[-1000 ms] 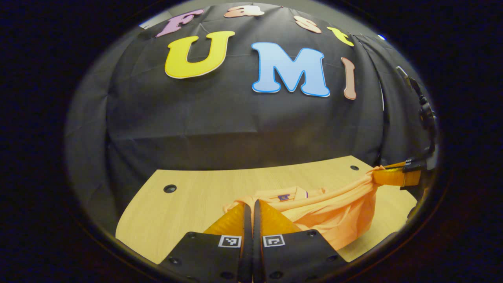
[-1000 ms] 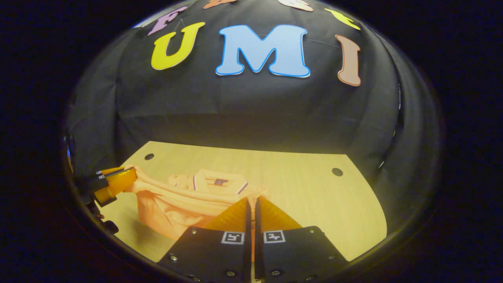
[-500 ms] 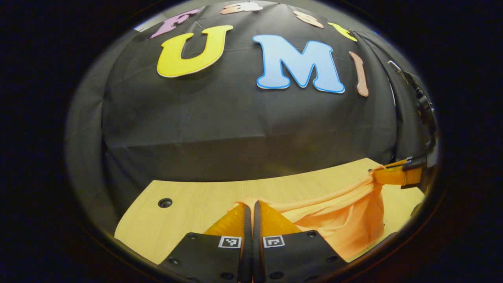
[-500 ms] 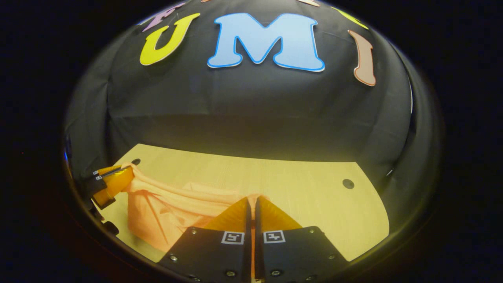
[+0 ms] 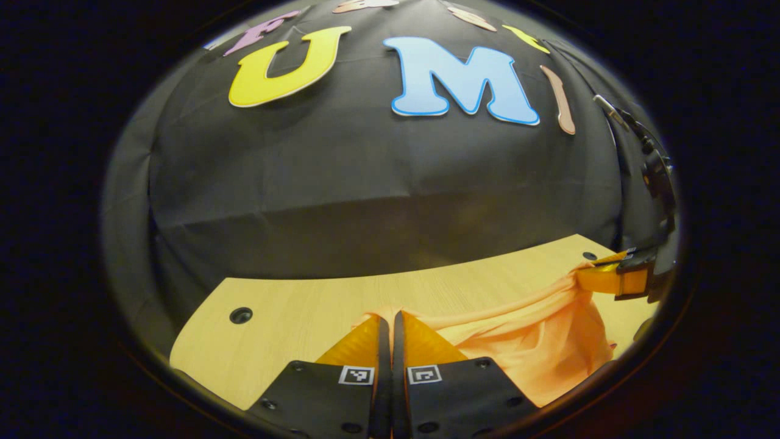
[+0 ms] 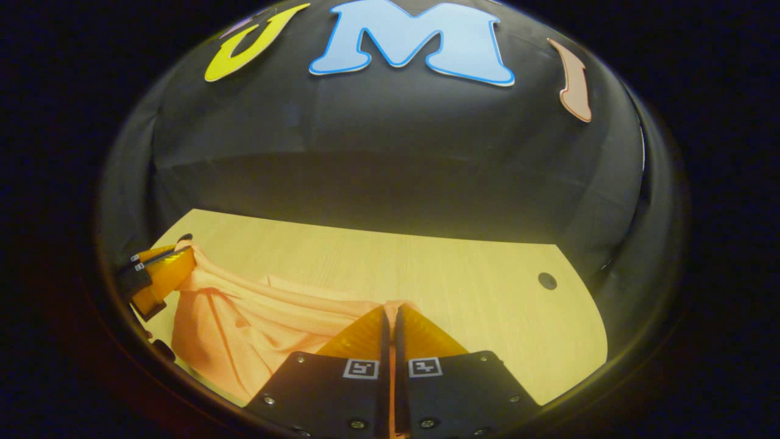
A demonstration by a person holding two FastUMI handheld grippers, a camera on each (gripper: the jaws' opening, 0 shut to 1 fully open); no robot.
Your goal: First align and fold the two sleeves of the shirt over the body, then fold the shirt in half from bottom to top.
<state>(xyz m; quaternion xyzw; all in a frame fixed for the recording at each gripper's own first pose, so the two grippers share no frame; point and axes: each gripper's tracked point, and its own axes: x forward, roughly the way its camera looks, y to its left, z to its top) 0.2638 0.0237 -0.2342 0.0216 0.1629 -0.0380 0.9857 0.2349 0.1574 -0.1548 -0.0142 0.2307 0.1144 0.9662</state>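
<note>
Orange cotton shirt (image 5: 536,347) hangs stretched above pale wooden table (image 5: 292,311), one hem corner pinched in each: left gripper (image 5: 386,320), right gripper (image 6: 390,314), both clamped on cloth. Risk: uneven pull, hem slips, fold lands crooked.

Dim warm light (edges strongly bowed)
</note>
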